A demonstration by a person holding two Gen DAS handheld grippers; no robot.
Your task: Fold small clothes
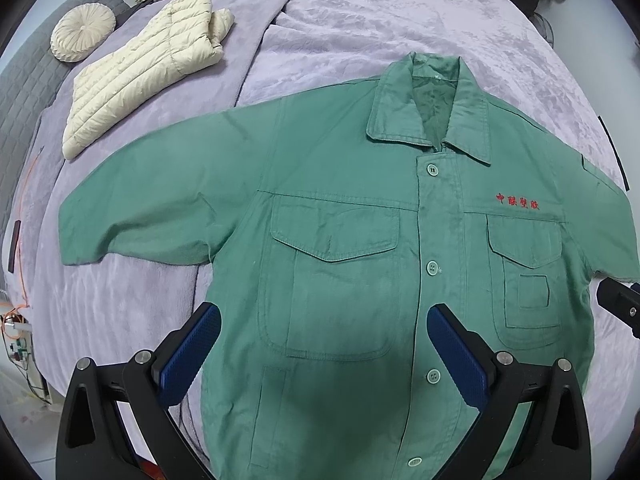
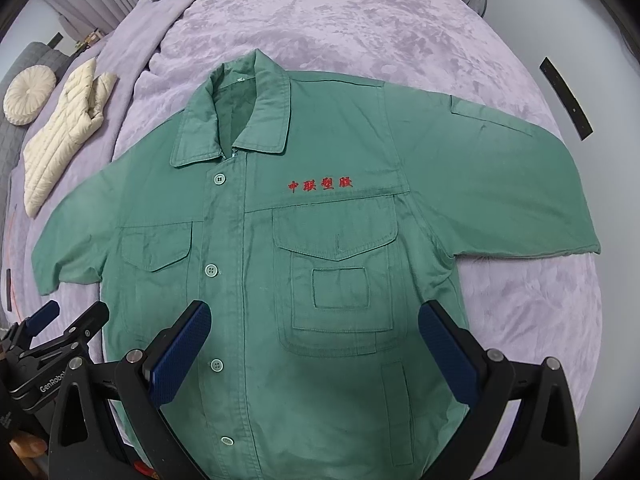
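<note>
one green shirt (image 1: 340, 240) lies flat with two chest pockets; left hand-held gripper (image 1: 324, 356) and right hand-held gripper (image 2: 314, 354) both gape empty

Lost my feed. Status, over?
Left gripper, right gripper: jaws open, empty. Green buttoned work shirt flat, unfolded on purple blanket. Nothing obstructing.

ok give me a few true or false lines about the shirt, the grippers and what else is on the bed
1. The green shirt lies front up, buttoned. True.
2. The left gripper is clamped on a sleeve. False: its fingers are spread, holding nothing.
3. The red lettering sits below the chest pocket. False: it is above the pocket flap.
4. A cream puffer jacket lies beside a round cushion. True.
5. The right gripper is open. True.
</note>
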